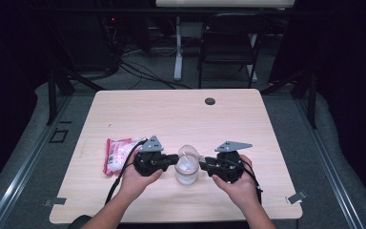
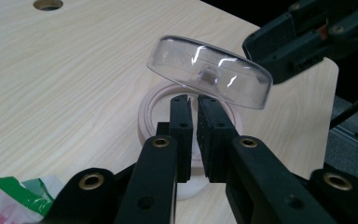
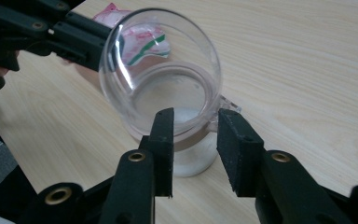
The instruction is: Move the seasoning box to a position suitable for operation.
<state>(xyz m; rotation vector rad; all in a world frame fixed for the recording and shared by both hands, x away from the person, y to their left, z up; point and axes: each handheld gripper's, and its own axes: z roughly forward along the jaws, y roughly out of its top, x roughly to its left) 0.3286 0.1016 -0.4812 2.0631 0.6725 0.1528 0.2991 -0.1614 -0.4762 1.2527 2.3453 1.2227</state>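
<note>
A small clear jar (image 1: 187, 175) with white contents stands near the table's front middle, its clear domed lid (image 1: 188, 153) tipped up and open. In the left gripper view the lid (image 2: 209, 72) hangs tilted over the jar's pale rim (image 2: 151, 109). My left gripper (image 2: 195, 100) comes in from the left, jaws almost together, pinching the jar's near wall. My right gripper (image 3: 193, 116) comes from the right, its jaws apart just in front of the jar (image 3: 168, 93) near a small tab on the rim, pads off it. In the high view both grippers (image 1: 175, 161) (image 1: 202, 163) flank the jar.
A pink and white snack packet (image 1: 116, 153) with a green stripe lies left of the left hand. A round cable hole (image 1: 210, 101) sits near the table's far edge. A folding chair (image 1: 228, 43) and desk legs stand beyond the table.
</note>
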